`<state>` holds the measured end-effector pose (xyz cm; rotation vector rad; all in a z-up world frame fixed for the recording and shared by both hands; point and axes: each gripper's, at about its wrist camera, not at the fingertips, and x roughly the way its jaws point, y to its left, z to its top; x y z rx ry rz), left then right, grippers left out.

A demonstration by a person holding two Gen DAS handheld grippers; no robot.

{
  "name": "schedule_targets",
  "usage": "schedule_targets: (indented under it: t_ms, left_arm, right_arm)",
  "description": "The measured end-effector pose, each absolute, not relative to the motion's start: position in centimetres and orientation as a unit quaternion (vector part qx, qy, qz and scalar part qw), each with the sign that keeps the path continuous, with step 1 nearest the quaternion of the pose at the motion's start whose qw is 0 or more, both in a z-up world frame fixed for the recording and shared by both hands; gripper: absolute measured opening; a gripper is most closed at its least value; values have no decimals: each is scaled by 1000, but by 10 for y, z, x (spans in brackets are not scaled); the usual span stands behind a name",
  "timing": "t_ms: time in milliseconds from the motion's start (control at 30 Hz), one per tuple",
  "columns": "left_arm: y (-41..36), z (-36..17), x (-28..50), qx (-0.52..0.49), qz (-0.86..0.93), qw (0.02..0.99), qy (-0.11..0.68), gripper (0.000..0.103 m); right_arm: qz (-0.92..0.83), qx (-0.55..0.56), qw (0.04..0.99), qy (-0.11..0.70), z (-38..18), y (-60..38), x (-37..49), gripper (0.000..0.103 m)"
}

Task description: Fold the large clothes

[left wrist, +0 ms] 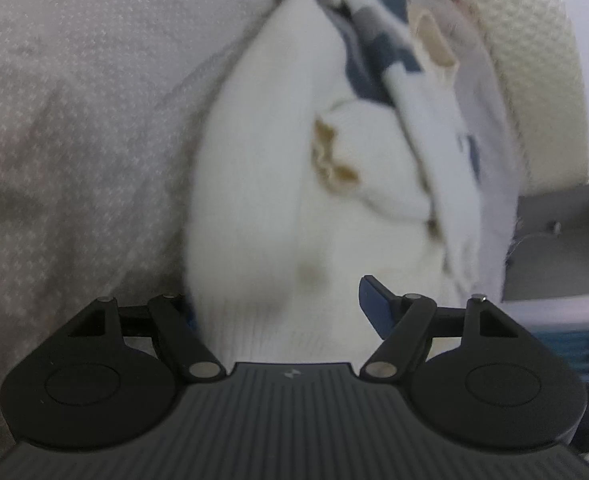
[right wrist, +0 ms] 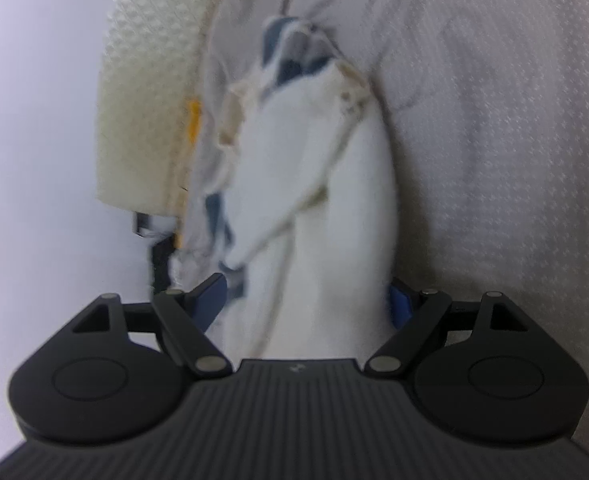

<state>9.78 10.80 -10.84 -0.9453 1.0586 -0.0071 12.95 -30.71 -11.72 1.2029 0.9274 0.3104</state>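
A white knit garment (left wrist: 270,184), folded into a thick bundle with a blue-and-grey patterned cloth (left wrist: 378,52) tucked against it, lies on the bed. One end of it runs in between the fingers of my left gripper (left wrist: 282,308). The jaws stand wide; the right blue pad (left wrist: 374,304) shows, and the left one is hidden behind the knit. From the other end, my right gripper (right wrist: 304,304) also stands open around the white garment (right wrist: 326,184). Its blue pads (right wrist: 210,300) flank the cloth without squeezing it. Both views are blurred.
The bed is covered by a grey-pink sheet with small white marks (left wrist: 74,128). A cream textured pillow or cushion (left wrist: 534,64) lies beside the bundle near the bed's edge. Beyond that edge stand grey furniture and a box (left wrist: 558,280).
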Motion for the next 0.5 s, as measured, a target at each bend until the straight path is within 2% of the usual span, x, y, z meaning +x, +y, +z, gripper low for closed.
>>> schedule_targets:
  t_ms: [67, 133, 167, 300, 333, 400, 500]
  left_arm:
    - [104, -107, 97, -423, -2, 764, 487, 77]
    - [103, -106, 97, -422, 1, 764, 488, 72]
    - [103, -106, 96, -422, 2, 763, 490, 66]
    - [107, -111, 92, -425, 10, 763, 487, 43]
    - [108, -111, 91, -426, 12, 763, 486, 38]
    - [108, -111, 92, -426, 13, 765, 482, 26]
    - [113, -103, 84, -423, 26, 781, 458, 18]
  right_arm:
    - [131, 543, 708, 431, -123, -305, 128, 83]
    - [120, 531, 708, 449, -126, -302, 126, 81]
    - [116, 521, 712, 456, -126, -299, 125, 79]
    - [99, 491, 731, 464, -124, -293, 114, 64]
    - [93, 489, 730, 468, -125, -291, 111, 56]
    - [83, 494, 728, 468, -128, -293, 106, 46]
    - [83, 498, 720, 476, -132, -293, 104, 31]
